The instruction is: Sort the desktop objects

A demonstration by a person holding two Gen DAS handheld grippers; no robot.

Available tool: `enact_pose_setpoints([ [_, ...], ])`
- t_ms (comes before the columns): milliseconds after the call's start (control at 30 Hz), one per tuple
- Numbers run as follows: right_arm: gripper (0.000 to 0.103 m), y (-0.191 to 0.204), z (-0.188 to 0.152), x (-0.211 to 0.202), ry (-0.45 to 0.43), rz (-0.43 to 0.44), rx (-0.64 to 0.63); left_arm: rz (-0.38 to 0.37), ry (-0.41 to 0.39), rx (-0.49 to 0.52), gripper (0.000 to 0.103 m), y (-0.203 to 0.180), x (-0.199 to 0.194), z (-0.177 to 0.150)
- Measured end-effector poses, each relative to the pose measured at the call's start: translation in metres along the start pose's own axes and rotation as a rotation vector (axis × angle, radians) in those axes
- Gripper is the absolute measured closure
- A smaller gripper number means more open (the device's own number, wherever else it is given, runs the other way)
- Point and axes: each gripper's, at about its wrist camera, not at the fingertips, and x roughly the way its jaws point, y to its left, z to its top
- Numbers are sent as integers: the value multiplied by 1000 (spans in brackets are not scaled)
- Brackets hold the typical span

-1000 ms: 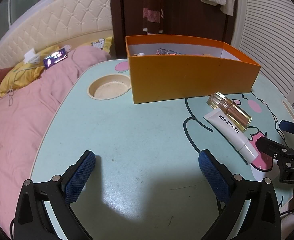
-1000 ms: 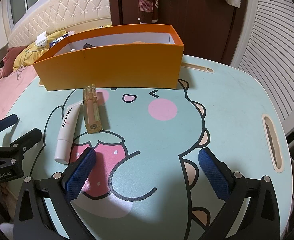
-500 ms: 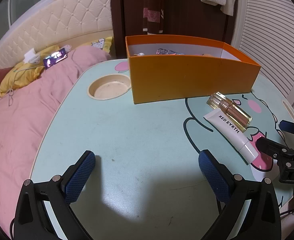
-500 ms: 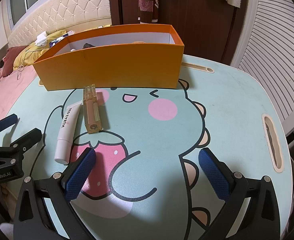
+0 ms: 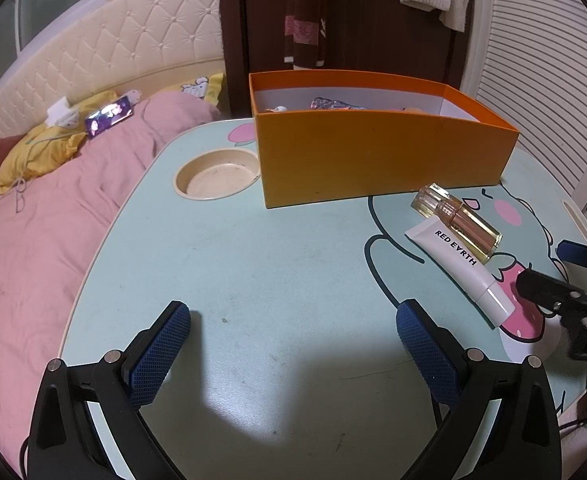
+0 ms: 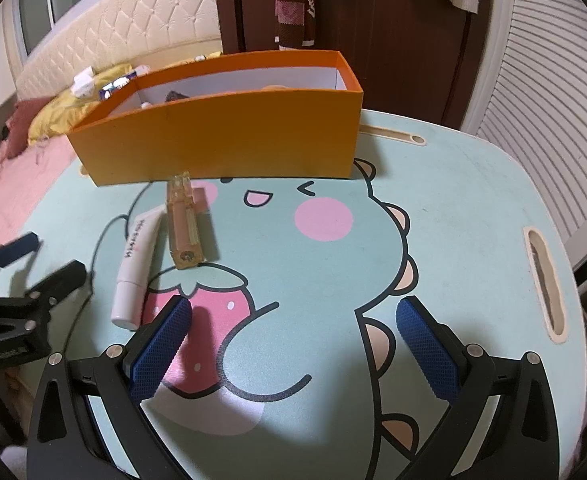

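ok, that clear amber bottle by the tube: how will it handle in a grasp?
The bottle looks like rigid glass or hard plastic, so probably slick and breakable. Its sides look flat, so it likely won't roll. It touches the tube, which may shift.

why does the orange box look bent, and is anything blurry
Left wrist view: fisheye lens bows the orange cardboard box's long wall; dark corner vignette. Right wrist view: same bowing; the left claw at the frame's left edge looks motion-blurred, while the white cream tube stays sharp.
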Motion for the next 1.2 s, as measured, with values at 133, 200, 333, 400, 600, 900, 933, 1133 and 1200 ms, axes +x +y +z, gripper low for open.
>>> enact_pose_setpoints([
  [133,3,-1,8,-7,-27,60,0,-2,-1,0,0,1,1,0],
  [200,9,3,17,-11,-48,82,-15,-2,-1,0,1,1,1,1],
  [333,18,9,37,-3,-39,106,-25,-5,-2,1,0,1,1,1],
  [400,25,14,45,4,-32,118,-29,-6,-1,1,1,2,1,1],
  [600,38,28,51,26,40,161,-63,-9,0,3,0,3,0,1],
  [900,83,52,39,25,-10,92,-234,-12,-1,5,0,3,1,1],
  [933,83,51,38,24,-18,85,-237,-12,0,5,0,3,1,1],
  [1133,85,20,33,12,-61,75,-90,-11,14,6,1,3,1,3],
  [1200,85,6,29,3,-84,69,-44,24,-3,-5,1,2,-2,6],
])
